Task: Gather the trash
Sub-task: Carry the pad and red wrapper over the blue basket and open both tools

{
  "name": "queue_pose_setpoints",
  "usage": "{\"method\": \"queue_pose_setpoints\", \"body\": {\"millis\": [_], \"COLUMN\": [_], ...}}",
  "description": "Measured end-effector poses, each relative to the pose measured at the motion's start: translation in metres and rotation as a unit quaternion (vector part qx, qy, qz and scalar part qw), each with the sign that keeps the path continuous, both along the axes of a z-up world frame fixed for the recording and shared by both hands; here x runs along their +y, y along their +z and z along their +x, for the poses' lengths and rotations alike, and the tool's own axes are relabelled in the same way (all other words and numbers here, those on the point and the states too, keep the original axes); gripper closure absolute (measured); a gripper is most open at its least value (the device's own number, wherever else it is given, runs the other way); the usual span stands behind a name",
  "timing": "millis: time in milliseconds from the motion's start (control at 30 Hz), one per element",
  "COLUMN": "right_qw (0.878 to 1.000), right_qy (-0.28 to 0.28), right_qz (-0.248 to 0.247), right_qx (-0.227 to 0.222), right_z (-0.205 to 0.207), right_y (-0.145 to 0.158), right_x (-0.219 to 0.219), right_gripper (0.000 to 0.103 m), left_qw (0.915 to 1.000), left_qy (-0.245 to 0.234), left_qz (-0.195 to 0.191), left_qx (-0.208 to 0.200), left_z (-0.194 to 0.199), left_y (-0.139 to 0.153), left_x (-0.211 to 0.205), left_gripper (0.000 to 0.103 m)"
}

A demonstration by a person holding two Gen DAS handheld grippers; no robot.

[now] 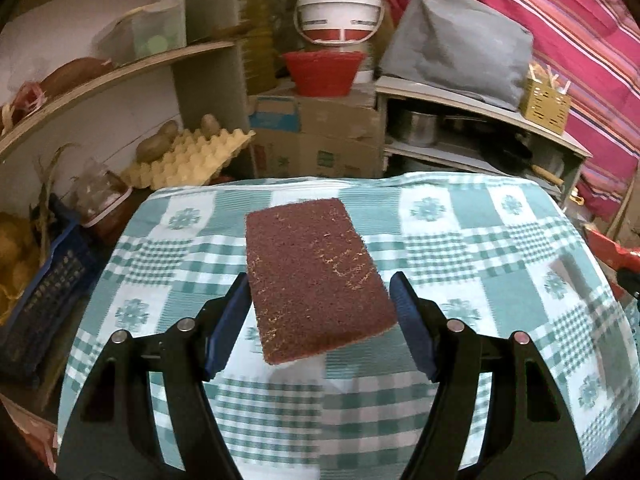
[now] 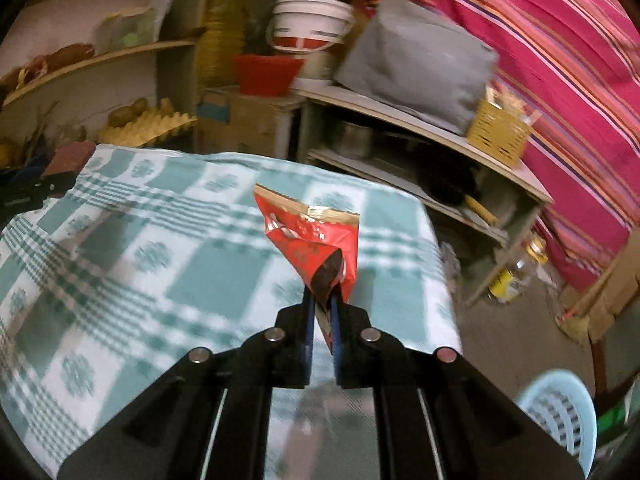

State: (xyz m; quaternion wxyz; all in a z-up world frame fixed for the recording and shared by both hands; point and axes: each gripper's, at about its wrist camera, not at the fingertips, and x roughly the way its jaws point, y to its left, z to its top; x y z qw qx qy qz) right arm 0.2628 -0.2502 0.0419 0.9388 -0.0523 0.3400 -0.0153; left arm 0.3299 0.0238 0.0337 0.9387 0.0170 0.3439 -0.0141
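In the left wrist view a maroon scouring pad [image 1: 316, 280] sits between the blue pads of my left gripper [image 1: 320, 300], held above the green checked tablecloth [image 1: 480, 260]; the jaws press its near sides. In the right wrist view my right gripper [image 2: 322, 304] is shut on a red and gold snack wrapper [image 2: 312, 240], lifted above the cloth [image 2: 160, 260] near the table's right edge. The pad [image 2: 70, 158] and the left gripper also show at the far left of that view.
A light blue slotted basket [image 2: 560, 412] stands on the floor at the lower right. Behind the table are shelves with an egg tray [image 1: 188, 156], a cardboard box [image 1: 320, 136], a red basket [image 1: 324, 72], a white bucket [image 1: 340, 12] and a yellow basket [image 2: 500, 132].
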Motion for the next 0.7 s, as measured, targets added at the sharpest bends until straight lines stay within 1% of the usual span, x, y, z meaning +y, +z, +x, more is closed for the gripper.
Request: {"method": "queue_pose_setpoints", "body": {"millis": [133, 233, 333, 533, 700], "right_qw": [0.999, 0.998, 0.997, 0.995, 0.991], "right_qy": [-0.028, -0.047, -0.061, -0.092, -0.123], "right_qz": [0.015, 0.027, 0.04, 0.039, 0.037], "right_qx": [-0.007, -0.01, -0.012, -0.029, -0.039], "right_z": [-0.028, -0.047, -0.058, -0.088, -0.113], "right_y": [0.001, -0.002, -0.001, 0.008, 0.012], "right_x": [-0.033, -0.057, -0.077, -0.113, -0.147], "right_gripper": [0.095, 0.095, 0.095, 0.095, 0.095], "left_qw": [0.9998, 0.9994, 0.9988, 0.9956, 0.9898], "left_qy": [-0.015, -0.03, -0.043, -0.087, -0.134], "left_qz": [0.001, -0.006, -0.007, -0.01, -0.028], "left_qx": [-0.011, -0.018, -0.022, -0.033, -0.037], "left_z": [-0.006, -0.012, -0.017, -0.033, -0.056], "left_y": [0.003, 0.007, 0.009, 0.017, 0.026], "left_x": [-0.022, -0.045, -0.068, -0.127, -0.187], "left_gripper": [0.034, 0.034, 0.034, 0.034, 0.034]}}
